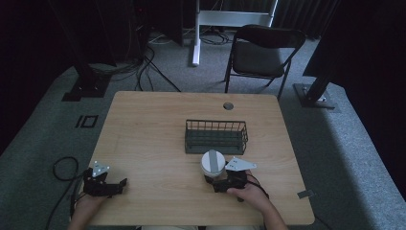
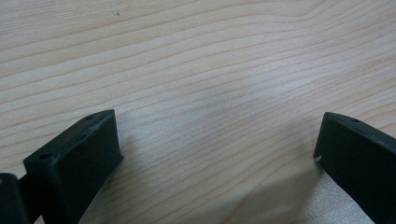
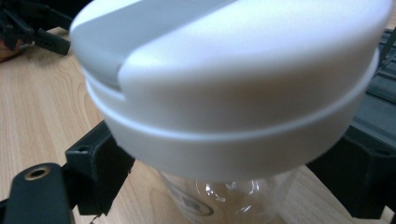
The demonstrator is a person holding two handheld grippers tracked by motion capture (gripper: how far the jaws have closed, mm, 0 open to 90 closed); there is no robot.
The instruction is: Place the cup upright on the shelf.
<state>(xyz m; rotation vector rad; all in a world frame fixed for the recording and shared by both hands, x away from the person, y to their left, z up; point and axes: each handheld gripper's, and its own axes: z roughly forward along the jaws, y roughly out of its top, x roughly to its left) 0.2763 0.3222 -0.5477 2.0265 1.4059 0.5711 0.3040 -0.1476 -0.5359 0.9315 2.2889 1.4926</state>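
The right hand-held gripper (image 1: 216, 181) clamps the clear bottle (image 3: 224, 196) under its white lid (image 3: 243, 88) — light, slippery plastic — the left hand-held gripper (image 2: 217, 140) open, empty.

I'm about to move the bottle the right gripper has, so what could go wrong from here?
The right gripper grips the clear bottle below its wide white lid; smooth plastic could slip or tilt. The wire basket stands just behind, so a low lift may clip its rim. The left gripper rests open and far off, unable to steady it.
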